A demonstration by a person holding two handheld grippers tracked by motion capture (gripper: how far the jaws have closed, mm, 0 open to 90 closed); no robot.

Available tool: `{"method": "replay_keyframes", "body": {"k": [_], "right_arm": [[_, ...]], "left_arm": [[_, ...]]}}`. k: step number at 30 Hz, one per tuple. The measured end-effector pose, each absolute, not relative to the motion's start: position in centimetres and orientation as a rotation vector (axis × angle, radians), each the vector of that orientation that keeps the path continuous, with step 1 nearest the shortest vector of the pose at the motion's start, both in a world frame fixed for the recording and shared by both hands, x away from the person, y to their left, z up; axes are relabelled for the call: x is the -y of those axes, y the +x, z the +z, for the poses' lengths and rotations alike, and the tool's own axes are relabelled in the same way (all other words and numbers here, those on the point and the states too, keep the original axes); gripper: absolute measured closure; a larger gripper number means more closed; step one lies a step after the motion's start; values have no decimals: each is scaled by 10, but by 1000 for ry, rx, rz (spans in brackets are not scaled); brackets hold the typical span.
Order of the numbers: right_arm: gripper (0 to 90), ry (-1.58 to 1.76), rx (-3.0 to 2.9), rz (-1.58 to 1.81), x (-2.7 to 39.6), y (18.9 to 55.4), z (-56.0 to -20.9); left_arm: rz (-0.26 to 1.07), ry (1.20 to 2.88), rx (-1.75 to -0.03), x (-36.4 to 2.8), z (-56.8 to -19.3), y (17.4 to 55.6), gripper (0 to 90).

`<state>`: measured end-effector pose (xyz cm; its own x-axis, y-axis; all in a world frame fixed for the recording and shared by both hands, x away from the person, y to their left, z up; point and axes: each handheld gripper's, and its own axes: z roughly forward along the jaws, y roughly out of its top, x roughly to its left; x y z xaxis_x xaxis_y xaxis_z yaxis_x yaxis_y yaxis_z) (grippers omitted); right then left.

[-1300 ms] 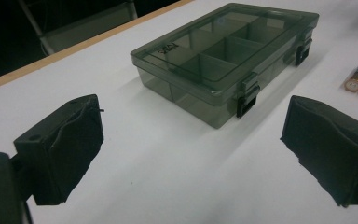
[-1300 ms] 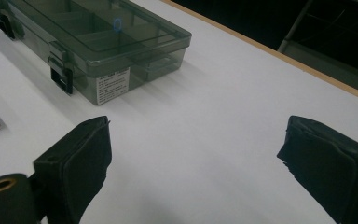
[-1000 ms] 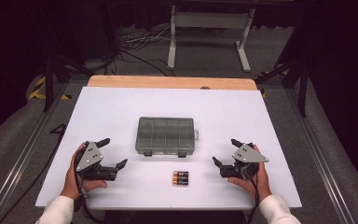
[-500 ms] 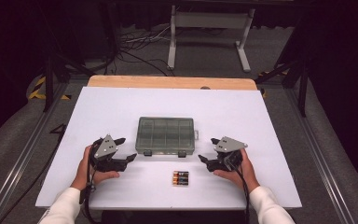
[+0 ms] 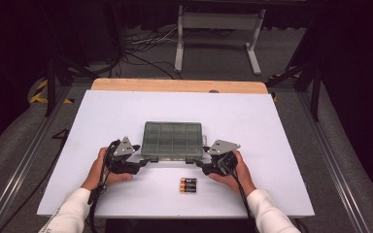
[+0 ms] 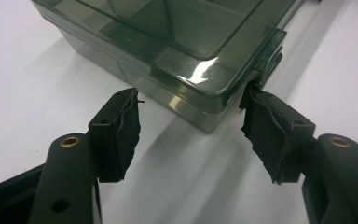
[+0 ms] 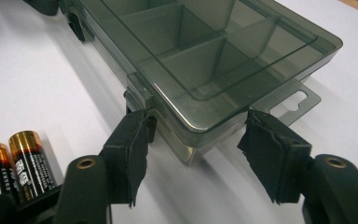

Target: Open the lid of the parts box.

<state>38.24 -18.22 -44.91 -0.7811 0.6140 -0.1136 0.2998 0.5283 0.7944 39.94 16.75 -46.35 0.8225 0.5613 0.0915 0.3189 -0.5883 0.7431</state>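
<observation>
Left gripper [image 5: 144, 161] | moved in to box's near left corner, jaws just closing, half wide, not pinching | right gripper [image 5: 197, 165] same at right corner | box [image 5: 173, 140] mid-table, shut | batteries [image 5: 188, 185] in front | next: undo clasps

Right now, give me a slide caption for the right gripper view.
Right claw straddles the near corner of the closed compartment box, one pad by its latch; batteries lie alongside.
</observation>
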Motion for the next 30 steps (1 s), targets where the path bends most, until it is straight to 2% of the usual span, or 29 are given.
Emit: {"method": "replay_keyframes", "body": {"k": [15, 17, 26, 30], "right_arm": [[529, 782, -2394, 1116, 184, 383, -451], [531, 790, -2388, 1106, 183, 383, -452], [481, 787, -2401, 1132, 183, 383, -452], [507, 801, -2409, 1157, 185, 384, -452]], "left_arm": [[360, 2258, -629, -167, -464, 403, 447], [359, 2263, -614, -167, -464, 403, 481], [360, 2264, -617, -168, -464, 402, 486], [369, 2270, -614, -167, -463, 402, 492]]}}
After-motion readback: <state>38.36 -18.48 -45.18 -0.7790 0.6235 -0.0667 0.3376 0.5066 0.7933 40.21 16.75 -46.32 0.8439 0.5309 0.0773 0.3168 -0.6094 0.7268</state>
